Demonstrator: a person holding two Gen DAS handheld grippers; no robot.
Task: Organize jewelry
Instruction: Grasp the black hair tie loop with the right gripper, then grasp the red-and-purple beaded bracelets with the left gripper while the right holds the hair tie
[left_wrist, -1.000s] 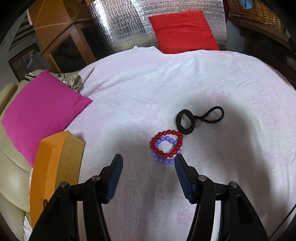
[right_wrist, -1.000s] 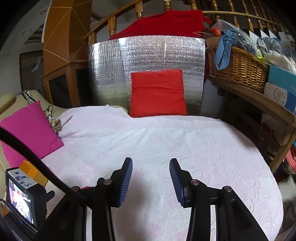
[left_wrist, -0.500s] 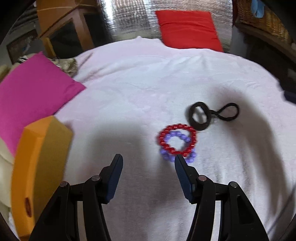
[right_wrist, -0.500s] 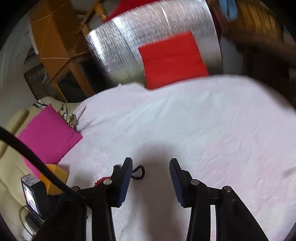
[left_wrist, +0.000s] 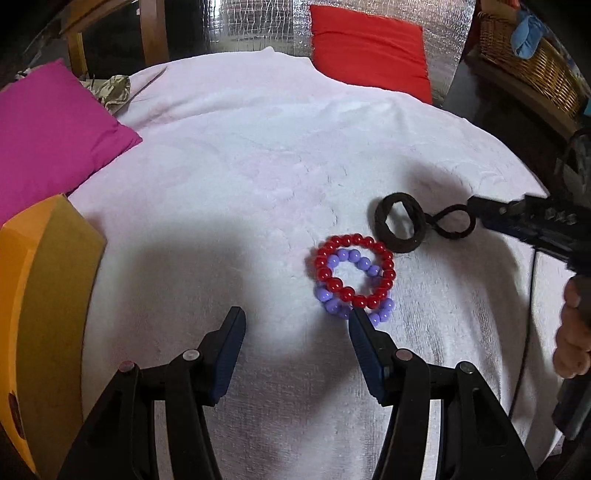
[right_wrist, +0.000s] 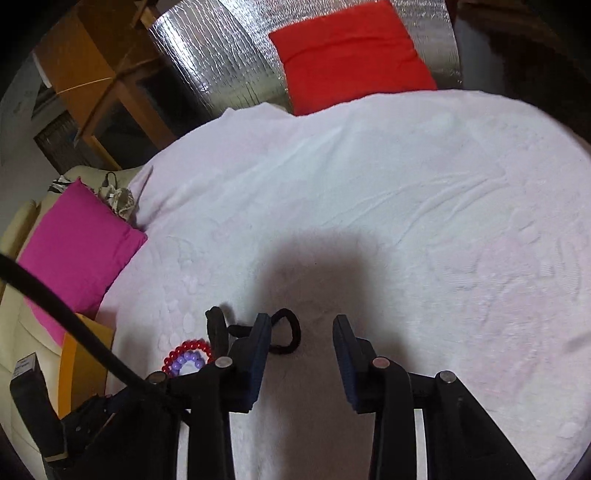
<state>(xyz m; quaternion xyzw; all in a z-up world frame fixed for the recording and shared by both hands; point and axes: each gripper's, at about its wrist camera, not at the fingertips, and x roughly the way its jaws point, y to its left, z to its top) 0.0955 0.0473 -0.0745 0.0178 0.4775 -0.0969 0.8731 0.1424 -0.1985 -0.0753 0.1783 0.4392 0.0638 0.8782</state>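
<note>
A: What is seen around the scene?

B: A white blanket (left_wrist: 258, 155) is spread over a rounded bed. A red cushion (left_wrist: 369, 51) is propped at the far edge against silver foil (right_wrist: 229, 55), and a pink cushion (left_wrist: 48, 129) lies at the left. An orange box (left_wrist: 40, 302) is seen at the near left, and a wicker basket (left_wrist: 532, 70) at the far right.

A: Where is the jewelry found?

B: A red bracelet (left_wrist: 355, 270) is laid flat on the blanket, overlapping a purple bracelet (left_wrist: 351, 288) that sticks out on the near side. Just beyond them, to the right, a thick black ring (left_wrist: 400, 228) is joined to a thin black loop (left_wrist: 453, 221). The long axis of this black pair runs left to right, with the loop end pointed at the right claw.

A: How is the left claw (left_wrist: 297, 349) held?

B: It is spread wide and nothing is gripped. The purple beads lie just off the tip of its right finger (left_wrist: 364, 347), mostly outside the gap.

A: And the right claw (right_wrist: 301, 356)?

B: It is also released. In its own view the loop is seen partly inside the gap, beside the left finger (right_wrist: 258, 354), while the ring and the bracelets lie outside, to the left. Whether the loop is touched cannot be told.
</note>
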